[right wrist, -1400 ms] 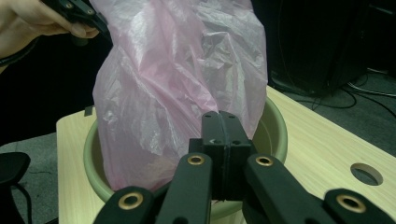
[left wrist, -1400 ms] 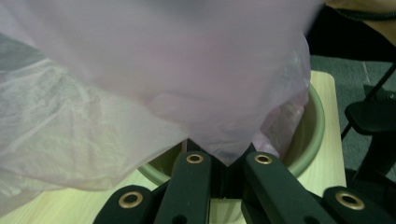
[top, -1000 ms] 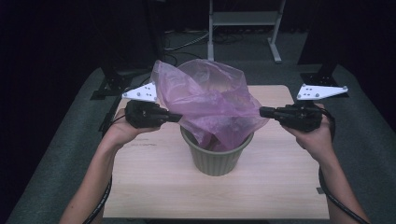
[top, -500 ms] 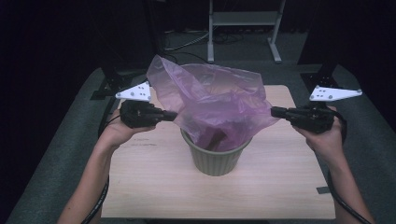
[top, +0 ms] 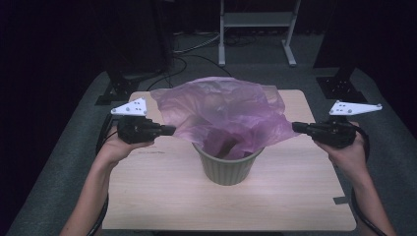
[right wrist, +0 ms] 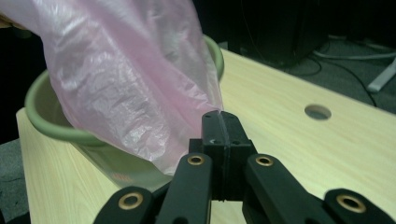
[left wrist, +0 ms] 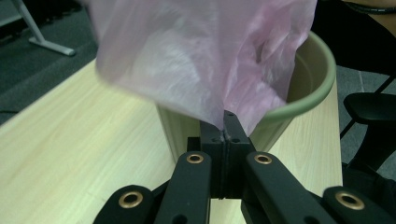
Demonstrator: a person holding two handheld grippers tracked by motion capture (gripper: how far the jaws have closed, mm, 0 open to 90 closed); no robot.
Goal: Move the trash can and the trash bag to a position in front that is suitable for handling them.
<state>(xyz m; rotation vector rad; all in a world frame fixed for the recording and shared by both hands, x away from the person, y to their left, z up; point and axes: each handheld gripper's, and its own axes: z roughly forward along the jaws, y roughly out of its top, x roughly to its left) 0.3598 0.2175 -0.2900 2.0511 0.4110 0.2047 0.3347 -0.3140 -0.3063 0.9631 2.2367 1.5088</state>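
A thin pink plastic bag [top: 223, 113] hangs with its lower part inside a pale green bin [top: 226, 166] at the middle of the wooden table [top: 162, 196]. The bag's mouth is stretched wide to both sides above the rim. My left gripper [top: 172, 130] is shut on the bag's left edge; in the left gripper view the film [left wrist: 196, 56] rises from the closed jaws [left wrist: 224, 126] in front of the bin [left wrist: 308, 88]. My right gripper [top: 295, 127] is shut on the right edge, with film [right wrist: 130, 84] pinched at its tip [right wrist: 219, 116].
The table has a round cable hole [right wrist: 317, 111] near the far edge. A metal stand [top: 255, 19] and cables lie on the dark floor beyond the table. Black stand bases [top: 339, 83] flank the table's far corners.
Both grippers have moved outward, away from the bin, and slightly lower, pulling the bag's mouth wider and flatter over the bin.
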